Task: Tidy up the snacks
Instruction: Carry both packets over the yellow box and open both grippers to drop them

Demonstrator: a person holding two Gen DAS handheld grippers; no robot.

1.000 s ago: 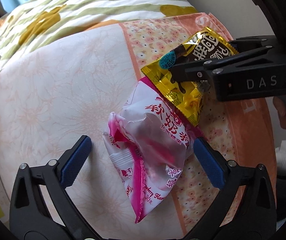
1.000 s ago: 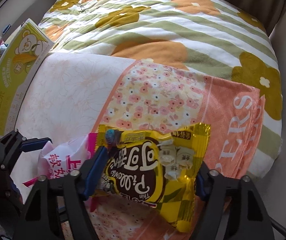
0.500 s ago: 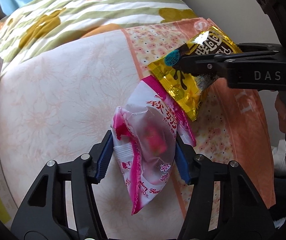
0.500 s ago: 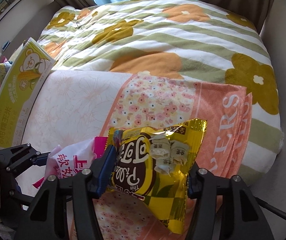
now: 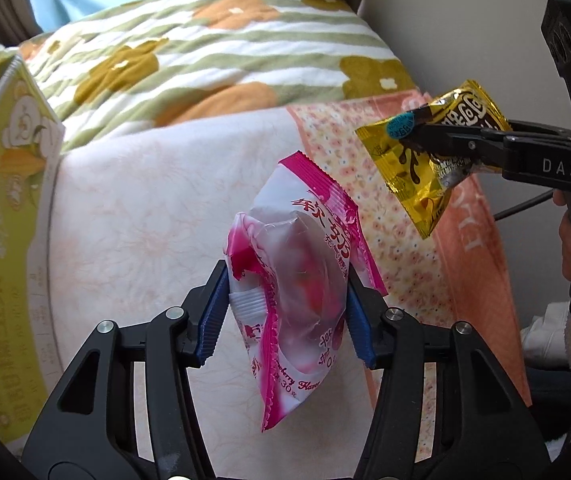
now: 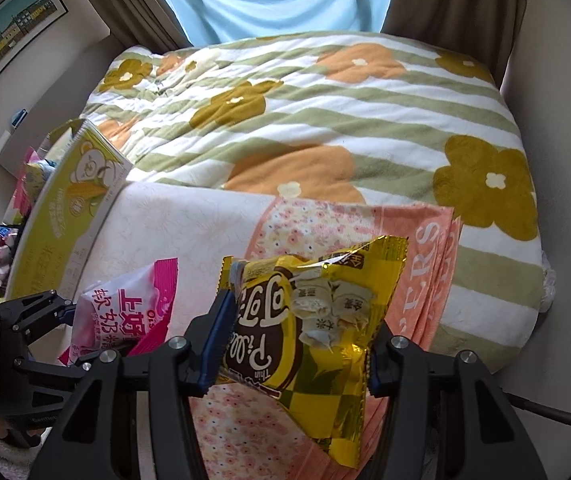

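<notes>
The left gripper [image 5: 287,316] is clenched on the pink-and-white snack bag [image 5: 297,292], its blue pads pressing the bag's two sides, the bag's tail hanging below. The right gripper's [image 6: 295,344] jaws have just been closing and grasp the yellow snack packet [image 6: 313,344] across its middle. Both packets hang clear above the pale towel [image 5: 145,220]. A green carton [image 5: 1,216] borders the towel's left edge; the floral blanket [image 6: 305,120] lies beyond.

each black hand-held gripper [image 5: 287,316] has blue ribbed pads [image 5: 214,316], silver screws and white "das" lettering.
</notes>
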